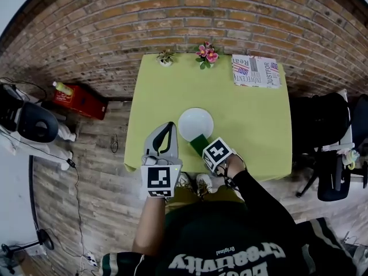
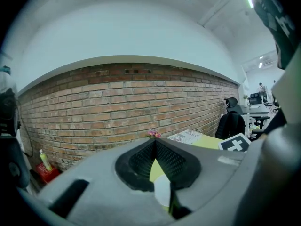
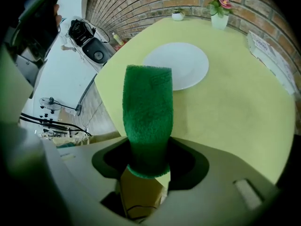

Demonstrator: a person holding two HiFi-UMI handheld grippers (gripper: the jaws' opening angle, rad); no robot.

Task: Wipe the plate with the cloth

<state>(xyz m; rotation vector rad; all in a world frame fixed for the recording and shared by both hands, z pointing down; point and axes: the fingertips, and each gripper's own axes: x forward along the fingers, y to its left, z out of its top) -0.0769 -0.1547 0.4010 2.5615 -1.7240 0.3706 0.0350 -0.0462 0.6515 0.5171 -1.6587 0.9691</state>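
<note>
Plate [image 1: 195, 123], white and round, lies near the middle of the yellow-green table [image 1: 253, 119], toward the person's edge. The green cloth [image 3: 148, 117] is clamped between the jaws of the right gripper [image 3: 148, 160], which points steeply down. The cloth's free end reaches the plate's near rim, though contact with the plate cannot be confirmed. The left gripper [image 1: 170, 125] is held just left of the plate, its jaw tips together with nothing between them. A newspaper [image 1: 256, 71] and pink flowers [image 1: 206, 53] stand along the far edge, against the brick wall [image 1: 172, 16].
</note>
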